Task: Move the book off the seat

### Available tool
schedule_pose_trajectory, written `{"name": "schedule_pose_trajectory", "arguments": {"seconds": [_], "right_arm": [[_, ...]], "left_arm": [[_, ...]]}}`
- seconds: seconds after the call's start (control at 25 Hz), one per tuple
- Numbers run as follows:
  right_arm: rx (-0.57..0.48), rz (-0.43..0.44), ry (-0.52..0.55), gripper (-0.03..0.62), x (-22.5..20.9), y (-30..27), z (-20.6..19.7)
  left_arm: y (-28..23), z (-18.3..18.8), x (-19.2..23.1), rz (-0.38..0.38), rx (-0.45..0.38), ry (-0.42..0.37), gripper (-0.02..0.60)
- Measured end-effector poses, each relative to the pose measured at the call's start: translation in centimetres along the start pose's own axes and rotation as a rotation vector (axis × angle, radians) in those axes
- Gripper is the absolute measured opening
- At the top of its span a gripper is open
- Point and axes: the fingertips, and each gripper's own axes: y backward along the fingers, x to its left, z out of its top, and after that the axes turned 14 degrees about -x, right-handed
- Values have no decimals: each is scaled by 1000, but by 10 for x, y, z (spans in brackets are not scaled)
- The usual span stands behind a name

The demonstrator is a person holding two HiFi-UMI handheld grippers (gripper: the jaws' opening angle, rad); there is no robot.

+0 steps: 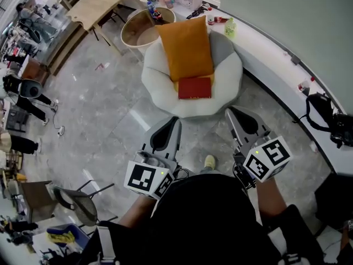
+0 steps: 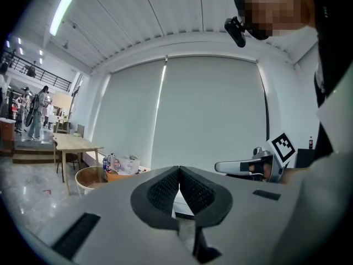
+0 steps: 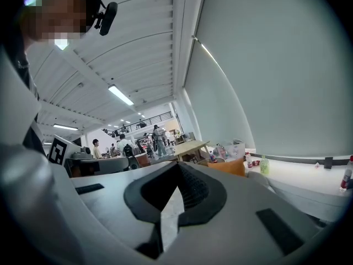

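Book on seat, ahead of left gripper and right gripper

we're looking at a glossy grey tiled floor, a long wooden table, a curved white counter, huge pale blinds and ceiling strip lights.

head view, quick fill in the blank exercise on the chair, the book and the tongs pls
1. The book lying on the white chair is ____ in colour.
2. The cushion propped behind the book is ____.
3. The left tongs and the right tongs, both short of the chair, are each ____, with nothing between them.

Missing words: red; orange; shut
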Motion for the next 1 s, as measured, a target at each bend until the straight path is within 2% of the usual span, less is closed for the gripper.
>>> {"name": "schedule_pose_trajectory", "arguments": {"seconds": [0.56, 1.0], "right_arm": [[-21, -16, -23, 3, -10, 10, 1], [-34, -6, -38, 3, -8, 0, 0]], "left_arm": [[2, -3, 8, 35, -4, -14, 12], [13, 0, 31, 90, -15, -25, 12]]}}
